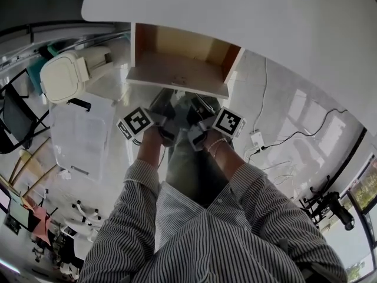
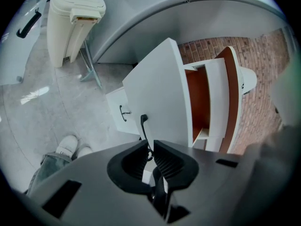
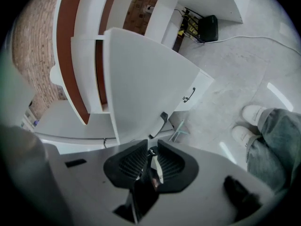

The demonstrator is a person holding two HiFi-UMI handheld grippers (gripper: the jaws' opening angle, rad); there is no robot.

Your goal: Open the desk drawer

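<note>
The desk drawer (image 1: 177,69) stands pulled out from under the white desk top (image 1: 235,10), its wooden inside showing. Its white front (image 2: 162,98) (image 3: 141,79) carries a black handle (image 2: 143,124) (image 3: 161,122). My left gripper (image 2: 151,147) (image 1: 165,114) is shut on that handle's lower end, which runs in between the ribbed pads. My right gripper (image 3: 151,149) (image 1: 199,115) sits just below the same handle, its jaws a little apart, with the handle's end just ahead of the tips and not pinched.
A smaller drawer with its own handle (image 2: 123,113) (image 3: 189,95) sits below. A cream lidded bin (image 1: 62,75) (image 2: 75,18) stands to the left. A power strip and cables (image 1: 256,139) lie on the floor at right. The person's shoes (image 2: 70,147) (image 3: 251,114) are close under the drawer.
</note>
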